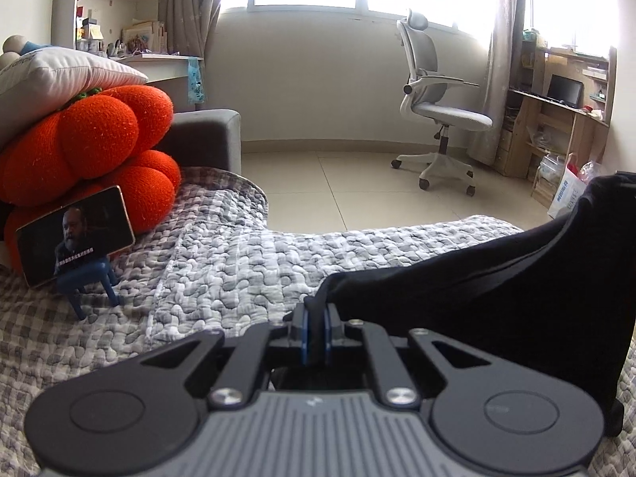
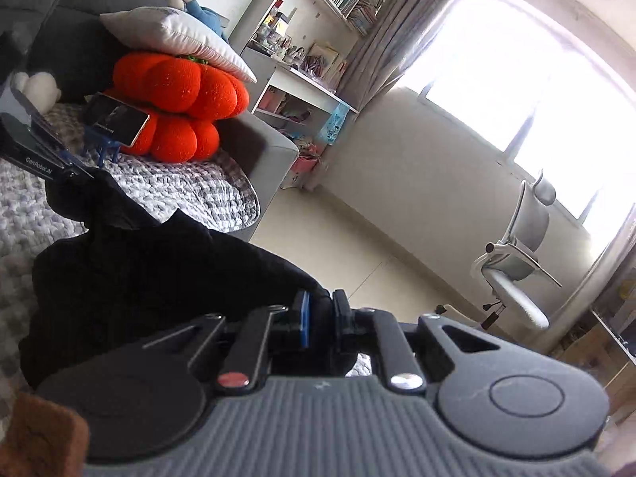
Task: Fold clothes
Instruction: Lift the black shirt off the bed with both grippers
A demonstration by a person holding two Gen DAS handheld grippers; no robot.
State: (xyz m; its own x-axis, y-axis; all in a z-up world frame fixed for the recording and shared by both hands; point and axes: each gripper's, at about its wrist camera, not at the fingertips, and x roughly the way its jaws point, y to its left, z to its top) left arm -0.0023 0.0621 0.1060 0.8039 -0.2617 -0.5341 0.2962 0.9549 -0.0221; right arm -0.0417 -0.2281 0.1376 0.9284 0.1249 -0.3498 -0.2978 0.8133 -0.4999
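Note:
A black garment hangs stretched above the grey quilted cover of the sofa. My left gripper is shut on one edge of it, the cloth pinched between the blue pads. From there the fabric rises to the right and out of the left wrist view. In the right wrist view my right gripper is shut on another bunched part of the black garment. The left gripper shows at the far left, holding the cloth's other end.
An orange pumpkin cushion and a white pillow lie at the sofa's left end. A phone on a small blue stand leans there. An office chair stands on the tiled floor, a wooden desk beside it.

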